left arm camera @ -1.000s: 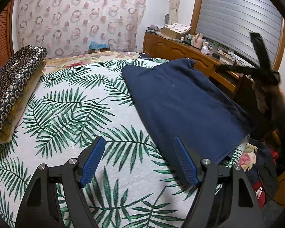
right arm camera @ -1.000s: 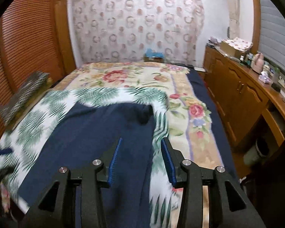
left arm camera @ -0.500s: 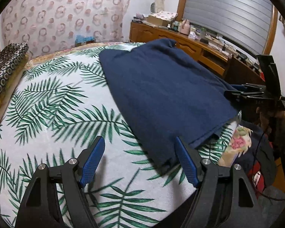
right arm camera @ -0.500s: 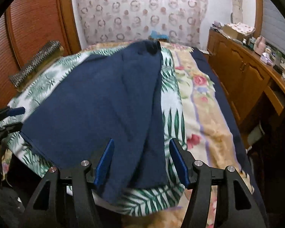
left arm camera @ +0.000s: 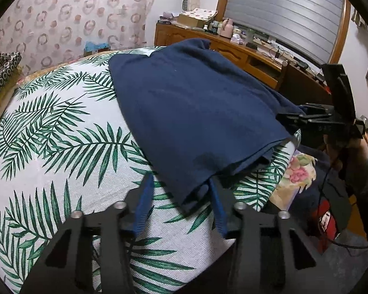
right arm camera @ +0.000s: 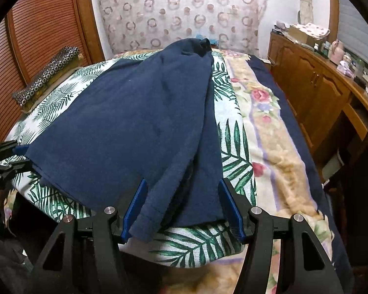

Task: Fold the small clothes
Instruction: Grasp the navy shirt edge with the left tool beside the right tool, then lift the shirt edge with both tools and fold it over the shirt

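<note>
Setting: bedroom, with a bed under a palm-leaf sheet [left arm camera: 61, 147] serving as the folding surface; wooden dresser [right arm camera: 314, 80] along one wall.
Garment: navy top [left arm camera: 196, 112] lying spread across the sheet, its hem at the near edge of the bed, one long sleeve [right arm camera: 203, 159] lying down its side toward that edge.
Left gripper [left arm camera: 181, 203]: sitting at the near hem corner; its jaws have just been closing, with the corner lying between the blue pads. Whether the pads are already pinching the cloth, I cannot tell.
Right gripper [right arm camera: 184, 208]: standing wide apart astride the sleeve end and the hem corner beside it; the cuff seems to be brushing one pad, nothing clamped.
Progress: appearing early. One sleeve looks laid in along the body; the lengthwise folds are not yet made. Judging by the two grippers at the hem, lifting it toward the collar is likely coming next.
Surroundings: patterned pillow [right arm camera: 49, 73] by the far side, floral blanket [right arm camera: 269, 127] beside the sheet.
Writing: none readable; white marks on a red object [left arm camera: 326, 218] on the floor are too small to make out.
</note>
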`<state>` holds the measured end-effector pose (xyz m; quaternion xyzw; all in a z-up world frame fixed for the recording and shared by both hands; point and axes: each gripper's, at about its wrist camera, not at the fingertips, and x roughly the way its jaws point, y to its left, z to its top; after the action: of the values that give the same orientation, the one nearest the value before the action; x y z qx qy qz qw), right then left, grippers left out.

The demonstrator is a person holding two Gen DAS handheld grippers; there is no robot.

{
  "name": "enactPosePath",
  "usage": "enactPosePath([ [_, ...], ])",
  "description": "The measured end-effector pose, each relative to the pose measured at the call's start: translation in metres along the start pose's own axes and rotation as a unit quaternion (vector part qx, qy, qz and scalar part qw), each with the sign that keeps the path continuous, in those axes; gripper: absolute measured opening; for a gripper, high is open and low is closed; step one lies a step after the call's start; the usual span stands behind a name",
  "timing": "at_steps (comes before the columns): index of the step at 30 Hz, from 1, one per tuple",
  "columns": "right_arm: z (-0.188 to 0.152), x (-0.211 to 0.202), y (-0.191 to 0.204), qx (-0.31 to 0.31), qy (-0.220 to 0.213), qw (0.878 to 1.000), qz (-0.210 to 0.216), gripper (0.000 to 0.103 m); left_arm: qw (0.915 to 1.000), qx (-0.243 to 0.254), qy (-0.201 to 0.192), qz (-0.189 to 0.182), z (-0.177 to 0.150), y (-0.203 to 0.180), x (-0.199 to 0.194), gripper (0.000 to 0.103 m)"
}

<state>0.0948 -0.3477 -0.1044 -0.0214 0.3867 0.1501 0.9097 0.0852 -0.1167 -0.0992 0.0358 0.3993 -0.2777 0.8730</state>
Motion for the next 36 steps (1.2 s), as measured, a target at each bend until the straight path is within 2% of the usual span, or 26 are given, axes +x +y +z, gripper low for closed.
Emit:
enactPosePath([
  [3, 0.0, 0.0, -0.004, 0.005, -0.003, 1.0, -0.009, 0.062, 1.0, 0.005, -0.001, 0.001, -0.001, -0.003, 0.0, 0.037],
  [5, -0.001, 0.001, -0.004, 0.007, -0.001, 1.0, -0.005, 0.062, 1.0, 0.008, -0.001, 0.001, -0.001, -0.005, 0.001, 0.03],
  [7, -0.002, 0.002, -0.002, 0.007, -0.001, 1.0, -0.003, 0.062, 0.9999, 0.013, -0.001, 0.006, -0.001, -0.007, 0.001, 0.018],
  [9, -0.003, 0.003, -0.002, 0.006, -0.002, 1.0, 0.004, 0.051, 0.9998, 0.017, -0.005, 0.013, -0.001, -0.008, 0.0, 0.01],
  [11, -0.004, 0.002, 0.001, 0.001, -0.002, 1.0, 0.028, 0.024, 0.9998, 0.013, -0.011, 0.014, 0.001, -0.008, -0.003, 0.008],
  [14, -0.004, 0.001, 0.01, -0.014, -0.007, 1.0, 0.024, 0.017, 0.9995, 0.013, -0.022, 0.016, 0.006, -0.009, -0.01, 0.006],
  [20, -0.005, -0.015, 0.004, 0.003, -0.039, 0.998, 0.04, 0.014, 0.9974, 0.017, -0.07, 0.011, 0.023, -0.016, -0.04, 0.005],
  [25, -0.006, -0.035, 0.003, 0.004, -0.07, 0.997, 0.042, 0.014, 0.9954, 0.024, -0.092, 0.011, 0.03, -0.022, -0.055, 0.005],
  [33, -0.013, -0.078, 0.005, 0.007, -0.113, 0.99, 0.078, 0.013, 0.9884, 0.029, -0.149, -0.008, 0.04, -0.029, -0.107, 0.005],
  [36, -0.016, -0.095, 0.004, 0.008, -0.132, 0.987, 0.09, 0.013, 0.9875, 0.028, -0.155, -0.006, 0.044, -0.027, -0.115, 0.005],
])
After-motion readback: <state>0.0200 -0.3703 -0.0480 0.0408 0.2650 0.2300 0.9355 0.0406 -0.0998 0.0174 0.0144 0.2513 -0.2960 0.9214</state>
